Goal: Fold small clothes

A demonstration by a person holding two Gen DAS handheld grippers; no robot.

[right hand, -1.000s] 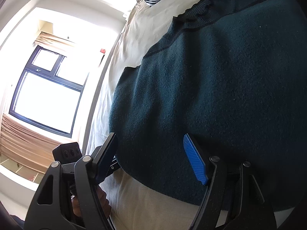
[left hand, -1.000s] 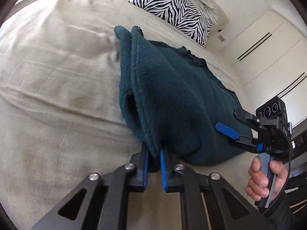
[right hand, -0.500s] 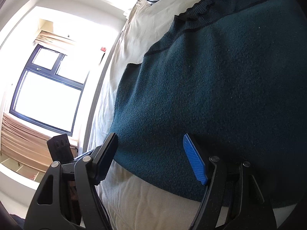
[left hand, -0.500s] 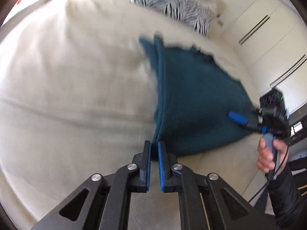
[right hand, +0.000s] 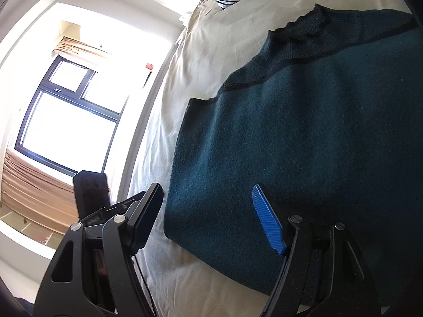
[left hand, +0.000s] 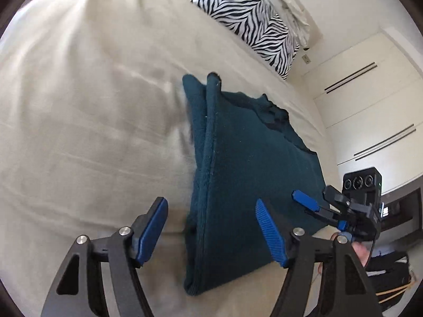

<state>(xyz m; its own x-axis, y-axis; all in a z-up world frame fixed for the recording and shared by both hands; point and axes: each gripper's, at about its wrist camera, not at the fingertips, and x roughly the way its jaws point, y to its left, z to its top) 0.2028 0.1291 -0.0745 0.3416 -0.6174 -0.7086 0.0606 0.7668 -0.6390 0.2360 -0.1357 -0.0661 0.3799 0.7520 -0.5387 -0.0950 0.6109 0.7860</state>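
Left wrist view
- Left tongs: we see them spread wide, gripping nothing, with the raised fold of the sweater between the two blue pads.
- Sweater: dark teal knit, lying on the bed, its left edge doubled into a standing ridge that runs away from us toward the zebra pillow.
- Right tongs: visible at the sweater's far right edge, parted and empty, low over the knit.
- Step, as we judge it: the side fold looks laid but not flattened; we would press the ridge down along its length before taking a new hold.

Right wrist view
- Right tongs: wide apart, nothing held; the blue pad hangs over the sweater, the dark pad over the bed sheet just beside the hem.
- Sweater position: flat on the sheet, collar toward the pillow, bottom hem nearest us.
- Doing it well, in our view: we should pinch both layers at the hem corner, not only the top one, keep the two tongs level, and lift just enough to carry the hem toward the collar without dragging the fold open.
- Risk: the thick knit may slip or bunch if gripped shallowly.
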